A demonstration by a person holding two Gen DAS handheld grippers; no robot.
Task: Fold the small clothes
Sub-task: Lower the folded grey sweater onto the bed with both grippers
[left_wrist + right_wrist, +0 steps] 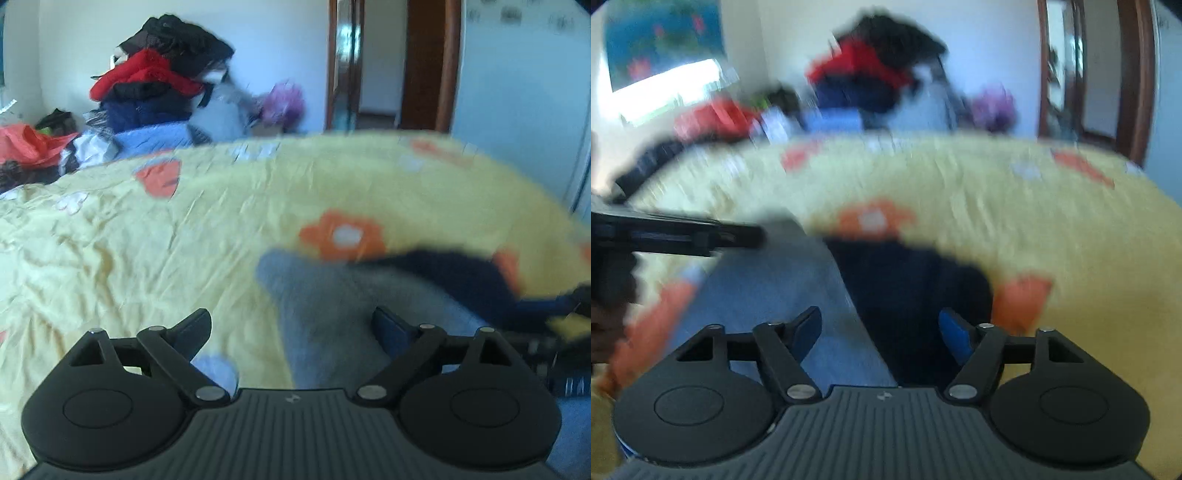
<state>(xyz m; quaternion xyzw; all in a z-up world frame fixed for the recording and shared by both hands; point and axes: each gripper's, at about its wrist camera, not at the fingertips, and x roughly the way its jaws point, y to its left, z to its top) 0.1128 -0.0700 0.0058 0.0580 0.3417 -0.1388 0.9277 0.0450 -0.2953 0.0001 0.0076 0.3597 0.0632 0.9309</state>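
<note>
Between left gripper (291, 332) fingers (195, 328), spread wide, nothing gripped; grey-blue garment (332, 295) flat on bed beneath. Right gripper (881, 328) fingers (809, 328) also apart, empty, above grey-blue and dark navy cloth (908, 295). Yellow flowered bedspread (147, 258) around; clothes pile (159, 85) at far edge; frames blurred

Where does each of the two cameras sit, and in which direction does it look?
Left wrist: sits on the left gripper, looks forward and down over the yellow bedspread at a grey-blue and dark garment; its own open fingers show.
Right wrist: sits on the right gripper, looks the same way, blurred; its open fingers and the left gripper show.
Shared: bedspread, garment, the pile of clothes by the wall, the doorway.
</note>
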